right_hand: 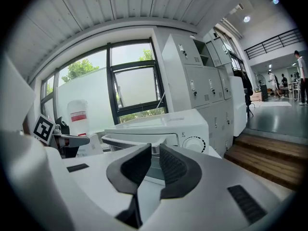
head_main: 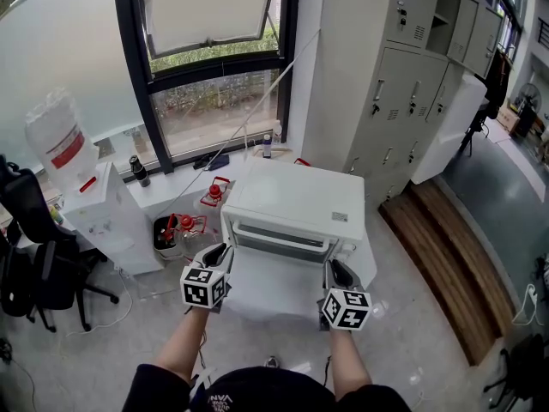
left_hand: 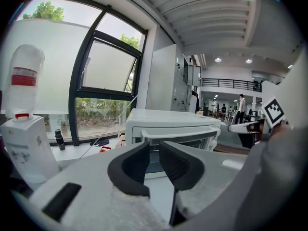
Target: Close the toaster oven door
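A white toaster oven (head_main: 296, 197) stands on a white stand (head_main: 274, 292) straight ahead of me. Its glass door, with a long white handle (head_main: 283, 229) along the top edge, leans a little out from the front. My left gripper (head_main: 219, 252) is at the oven's front left corner and my right gripper (head_main: 336, 269) at the front right. Both point at the door from slightly below the handle. In the left gripper view the left gripper (left_hand: 154, 147) frames the handle (left_hand: 180, 131) through a narrow gap. The right gripper (right_hand: 155, 152) shows the same, with the oven's dial (right_hand: 195, 144) beside it. Nothing sits between either pair of pads.
A water dispenser (head_main: 107, 217) with a bottle (head_main: 56, 136) stands at the left, a black office chair (head_main: 34, 260) beyond it. Red items (head_main: 184, 226) lie on the floor by the window. Grey lockers (head_main: 403, 84) and a wooden step (head_main: 446, 247) are at the right.
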`<state>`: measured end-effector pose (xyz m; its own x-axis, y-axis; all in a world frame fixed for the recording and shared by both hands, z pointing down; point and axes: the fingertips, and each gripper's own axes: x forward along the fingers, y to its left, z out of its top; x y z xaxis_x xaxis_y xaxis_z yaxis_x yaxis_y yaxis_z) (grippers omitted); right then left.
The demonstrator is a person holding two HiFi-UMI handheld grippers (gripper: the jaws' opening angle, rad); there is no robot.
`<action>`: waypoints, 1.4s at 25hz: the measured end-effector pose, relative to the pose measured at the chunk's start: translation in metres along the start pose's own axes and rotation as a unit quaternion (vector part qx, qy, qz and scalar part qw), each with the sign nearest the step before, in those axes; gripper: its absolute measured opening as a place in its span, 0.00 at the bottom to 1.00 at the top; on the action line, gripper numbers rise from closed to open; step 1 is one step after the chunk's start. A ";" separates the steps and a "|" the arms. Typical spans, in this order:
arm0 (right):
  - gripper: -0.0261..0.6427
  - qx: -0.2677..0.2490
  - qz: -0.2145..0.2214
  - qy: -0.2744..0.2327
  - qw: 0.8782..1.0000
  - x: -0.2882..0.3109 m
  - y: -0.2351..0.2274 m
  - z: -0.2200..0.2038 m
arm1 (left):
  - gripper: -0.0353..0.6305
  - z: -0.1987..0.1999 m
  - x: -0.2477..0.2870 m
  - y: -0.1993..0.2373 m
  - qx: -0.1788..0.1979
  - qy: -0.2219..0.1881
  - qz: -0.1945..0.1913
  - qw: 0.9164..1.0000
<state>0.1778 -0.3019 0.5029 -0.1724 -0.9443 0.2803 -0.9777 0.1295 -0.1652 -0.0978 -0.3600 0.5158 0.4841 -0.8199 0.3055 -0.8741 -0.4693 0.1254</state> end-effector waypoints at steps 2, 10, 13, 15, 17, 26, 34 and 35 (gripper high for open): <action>0.09 -0.004 -0.007 -0.013 1.000 -0.012 0.003 0.002 | 0.14 -0.001 -0.010 -0.005 0.006 -0.002 -0.003 1.000; 0.04 -0.007 -0.005 -0.053 0.999 -0.059 0.031 -0.002 | 0.09 -0.012 -0.057 -0.027 0.028 -0.017 -0.025 0.999; 0.04 -0.007 -0.003 -0.059 0.998 -0.078 0.043 -0.004 | 0.09 -0.016 -0.078 -0.036 0.035 -0.022 -0.037 0.998; 0.04 -0.008 -0.001 -0.064 0.998 -0.092 0.051 -0.005 | 0.08 -0.018 -0.092 -0.041 0.042 -0.026 -0.042 0.998; 0.04 -0.012 0.001 -0.066 0.998 -0.105 0.060 -0.008 | 0.08 -0.022 -0.107 -0.046 0.047 -0.028 -0.044 0.998; 0.04 -0.030 0.002 -0.066 0.997 -0.156 0.090 -0.028 | 0.08 -0.043 -0.170 -0.063 0.041 -0.031 -0.050 0.997; 0.04 -0.039 0.015 -0.065 0.997 -0.191 0.113 -0.047 | 0.08 -0.067 -0.213 -0.074 0.047 -0.028 -0.051 0.997; 0.04 -0.039 0.016 -0.065 0.997 -0.194 0.116 -0.050 | 0.08 -0.071 -0.217 -0.076 0.047 -0.027 -0.052 0.997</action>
<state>0.0924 -0.0885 0.4762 -0.1914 -0.9699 0.1508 -0.9792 0.1782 -0.0968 -0.1394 -0.1235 0.5074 0.5753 -0.7804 0.2448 -0.8128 -0.5790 0.0645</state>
